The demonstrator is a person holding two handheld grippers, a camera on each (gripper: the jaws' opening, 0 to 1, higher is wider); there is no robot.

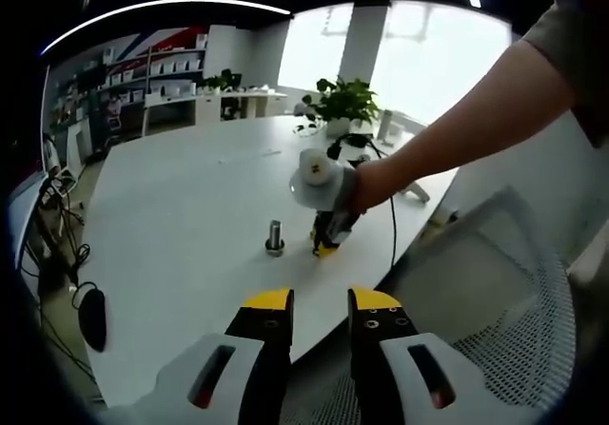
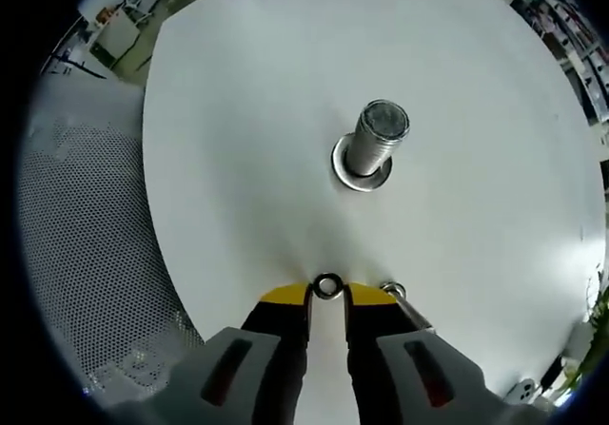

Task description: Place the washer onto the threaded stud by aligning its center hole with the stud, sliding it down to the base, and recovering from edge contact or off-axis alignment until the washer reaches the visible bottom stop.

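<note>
One washer (image 2: 327, 286) sits pinched between the right gripper (image 2: 328, 294) tips; lift it level above the stud (image 2: 379, 138), centre the hole, then lower; left gripper (image 1: 320, 301) hangs narrowly parted, empty.

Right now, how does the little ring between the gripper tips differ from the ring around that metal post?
The small washer sits at the right gripper's yellow tips, away from the threaded stud; the base ring lies flat on the white table, encircling the stud's foot. The washer looks much smaller than the base ring, though fisheye distortion may exaggerate this. Both are round, silvery metal rings with a centre hole.
</note>
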